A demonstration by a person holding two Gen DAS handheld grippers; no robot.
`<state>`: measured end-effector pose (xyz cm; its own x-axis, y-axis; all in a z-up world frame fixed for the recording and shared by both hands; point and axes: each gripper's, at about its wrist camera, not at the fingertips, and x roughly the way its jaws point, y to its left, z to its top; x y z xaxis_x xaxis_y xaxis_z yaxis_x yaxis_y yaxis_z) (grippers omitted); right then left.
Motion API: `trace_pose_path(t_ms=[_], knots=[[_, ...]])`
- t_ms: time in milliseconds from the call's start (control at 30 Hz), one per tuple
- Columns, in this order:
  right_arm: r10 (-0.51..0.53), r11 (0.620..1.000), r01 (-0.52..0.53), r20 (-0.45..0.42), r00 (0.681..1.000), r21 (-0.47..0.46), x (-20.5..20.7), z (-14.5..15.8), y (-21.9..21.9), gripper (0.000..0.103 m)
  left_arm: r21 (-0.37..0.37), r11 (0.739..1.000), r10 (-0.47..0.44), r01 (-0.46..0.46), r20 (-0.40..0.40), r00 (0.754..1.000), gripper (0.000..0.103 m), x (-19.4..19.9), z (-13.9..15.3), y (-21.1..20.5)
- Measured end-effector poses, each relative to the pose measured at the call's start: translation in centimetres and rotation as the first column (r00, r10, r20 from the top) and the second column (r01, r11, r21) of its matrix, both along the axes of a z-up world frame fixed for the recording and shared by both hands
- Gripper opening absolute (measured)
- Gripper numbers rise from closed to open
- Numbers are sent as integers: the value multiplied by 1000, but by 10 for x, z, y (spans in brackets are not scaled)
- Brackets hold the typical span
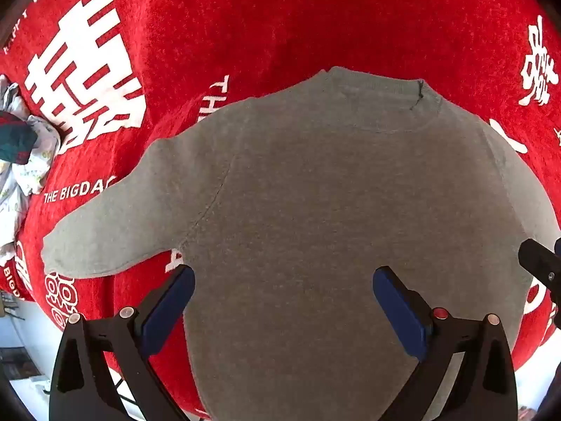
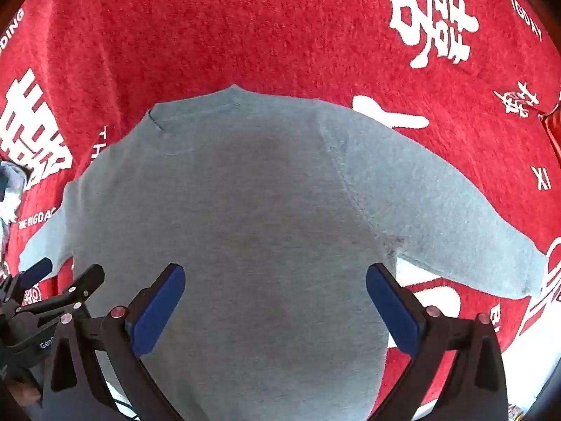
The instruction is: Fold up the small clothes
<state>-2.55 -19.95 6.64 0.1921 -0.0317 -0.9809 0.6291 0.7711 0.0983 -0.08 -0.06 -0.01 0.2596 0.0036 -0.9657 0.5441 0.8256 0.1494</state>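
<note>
Red cloth under gray sweater

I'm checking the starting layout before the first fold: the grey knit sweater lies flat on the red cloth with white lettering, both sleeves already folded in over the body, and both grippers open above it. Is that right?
Not quite: the sleeves are not folded in. The grey knit sweater lies flat on the red cloth with white lettering with both sleeves spread outward, one seen in the left wrist view, the other in the right wrist view. The left gripper and right gripper are open above it.
</note>
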Motion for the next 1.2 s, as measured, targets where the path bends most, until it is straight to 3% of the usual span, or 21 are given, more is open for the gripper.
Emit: trace_pose_path(t_ms=[67, 100, 733, 1200], knots=[[0, 1000, 0, -7, 1000, 2, -1, -1, -1, 103, 1, 1000, -1, 1, 6, 1000, 103, -3, 1, -1], [4, 1000, -4, -31, 1000, -10, 5, 3, 6, 103, -33, 999, 16, -16, -14, 1000, 103, 1, 0, 6], [61, 998, -62, -52, 997, -19, 7, 6, 11, 103, 12, 998, 67, -67, -51, 996, 103, -1, -2, 17], [60, 998, -61, -73, 996, -5, 6, 3, 15, 103, -14, 997, 69, -70, -71, 995, 103, -5, -2, 25]])
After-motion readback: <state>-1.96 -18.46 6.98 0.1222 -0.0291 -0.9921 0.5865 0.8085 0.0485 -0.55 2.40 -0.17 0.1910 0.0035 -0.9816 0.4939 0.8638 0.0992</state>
